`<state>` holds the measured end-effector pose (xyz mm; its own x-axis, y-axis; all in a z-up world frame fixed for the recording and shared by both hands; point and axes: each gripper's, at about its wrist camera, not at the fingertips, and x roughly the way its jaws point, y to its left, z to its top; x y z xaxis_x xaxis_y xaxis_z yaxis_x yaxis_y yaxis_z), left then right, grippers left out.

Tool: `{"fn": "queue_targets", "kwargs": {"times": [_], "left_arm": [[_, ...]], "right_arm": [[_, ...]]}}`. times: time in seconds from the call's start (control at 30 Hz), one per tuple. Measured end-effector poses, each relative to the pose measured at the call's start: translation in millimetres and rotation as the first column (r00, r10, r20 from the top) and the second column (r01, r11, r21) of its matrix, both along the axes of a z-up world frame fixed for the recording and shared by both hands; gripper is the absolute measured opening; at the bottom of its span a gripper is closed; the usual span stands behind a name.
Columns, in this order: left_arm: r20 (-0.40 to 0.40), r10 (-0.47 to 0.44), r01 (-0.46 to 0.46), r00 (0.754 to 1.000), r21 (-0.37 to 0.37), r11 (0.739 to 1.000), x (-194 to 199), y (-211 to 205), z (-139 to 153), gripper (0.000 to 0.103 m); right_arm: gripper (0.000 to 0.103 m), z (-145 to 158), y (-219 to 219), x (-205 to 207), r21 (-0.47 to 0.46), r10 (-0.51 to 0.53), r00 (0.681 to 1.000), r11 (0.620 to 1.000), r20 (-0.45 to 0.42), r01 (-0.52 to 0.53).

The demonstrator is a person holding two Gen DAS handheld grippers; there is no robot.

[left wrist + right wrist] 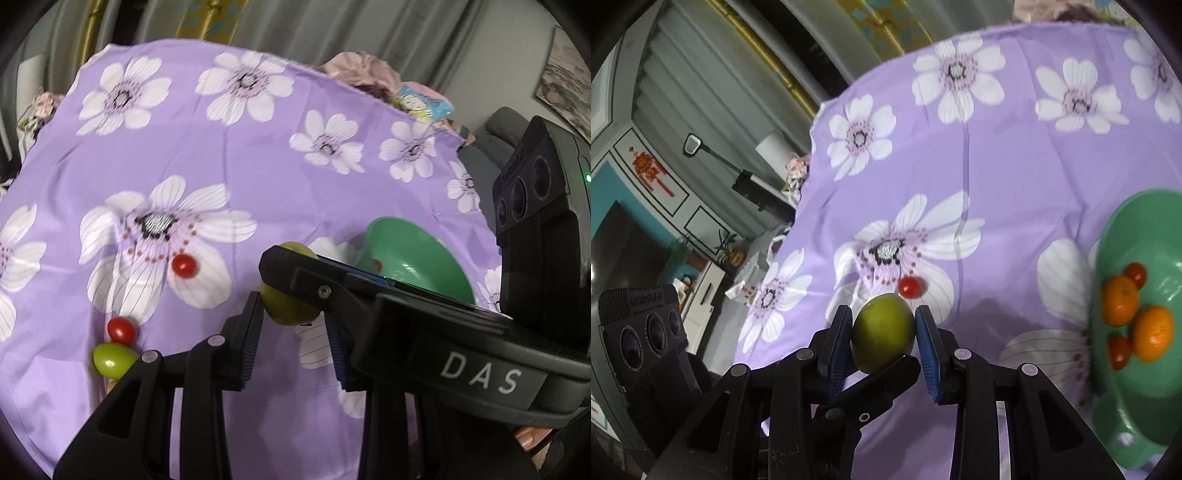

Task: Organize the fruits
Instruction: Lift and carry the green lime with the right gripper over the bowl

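Over the purple flowered cloth [258, 166] on the counter, bare out to its far edge, with the green bowl [1126, 221] at the right, our right tongs [884, 332] clamp a smooth yellow-green oval fruit [882, 343], our left tongs [293, 314] stand narrow against it, though we cannot tell whether they grip, and only the right view shows the bowl's oranges [1152, 332].

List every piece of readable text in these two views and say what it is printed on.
"DAS": pale letters on the dark gripper body in the left wrist view.
Embossed brand on the camera unit: blurred, unreadable.
Embossed brand on the other camera unit: unreadable.
Red door ornament: illegible.
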<state>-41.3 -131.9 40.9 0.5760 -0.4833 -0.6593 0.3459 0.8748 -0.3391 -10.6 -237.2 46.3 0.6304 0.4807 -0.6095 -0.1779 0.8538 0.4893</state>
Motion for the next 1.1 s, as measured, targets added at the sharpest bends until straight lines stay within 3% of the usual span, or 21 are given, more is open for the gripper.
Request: {"fn": "queue_targets", "kwargs": {"times": [0.5,1.1], "left_arm": [[0.113,-0.139,0.137,0.984,0.018,0.99,-13.1,-60.9,37.8,0.034],[0.1,-0.295,0.294,0.95,0.028,0.955,-3.4,-139.2,33.4,0.034]], "right_arm": [[0.036,37.3,-55.7,-31.2,0.023,-0.143,0.983,0.99,0.117,0.141],[0.036,31.5,-131.3,-49.0,0.066,-0.333,0.94,0.942,0.071,0.329]]}}
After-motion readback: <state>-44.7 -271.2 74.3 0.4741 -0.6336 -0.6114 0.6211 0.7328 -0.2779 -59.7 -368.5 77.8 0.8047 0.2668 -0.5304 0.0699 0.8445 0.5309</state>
